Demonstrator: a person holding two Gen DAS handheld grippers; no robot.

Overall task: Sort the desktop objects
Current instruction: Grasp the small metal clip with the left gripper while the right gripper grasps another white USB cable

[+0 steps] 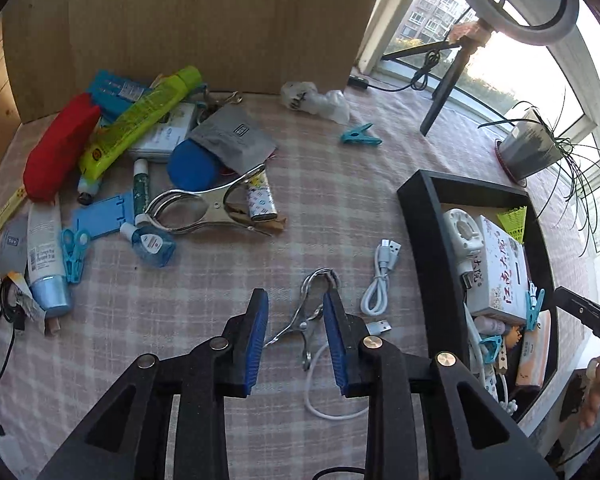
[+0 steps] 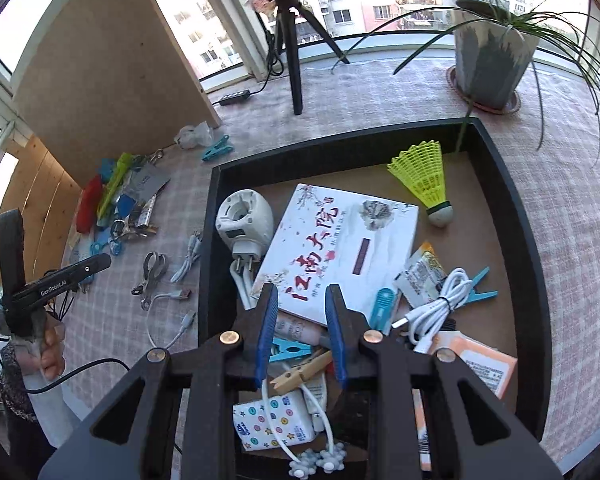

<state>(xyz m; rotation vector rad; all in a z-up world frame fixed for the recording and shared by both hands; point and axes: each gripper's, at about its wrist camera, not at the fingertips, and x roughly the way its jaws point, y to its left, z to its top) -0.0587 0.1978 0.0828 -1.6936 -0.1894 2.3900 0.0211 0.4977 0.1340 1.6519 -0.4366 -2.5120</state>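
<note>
we held our left gripper (image 1: 296, 312) part open over a small metal clip (image 1: 306, 320) beside the black tray (image 1: 424, 248), gripping nothing; our right gripper (image 2: 302, 312) hung part open and empty above that tray.

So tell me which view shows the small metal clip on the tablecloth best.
The left wrist view. The small metal clip lies close up on the tablecloth, between the open fingers of the left gripper, its handles and mouth clear. The right wrist view shows it small and far off to the left of the black tray.
</note>
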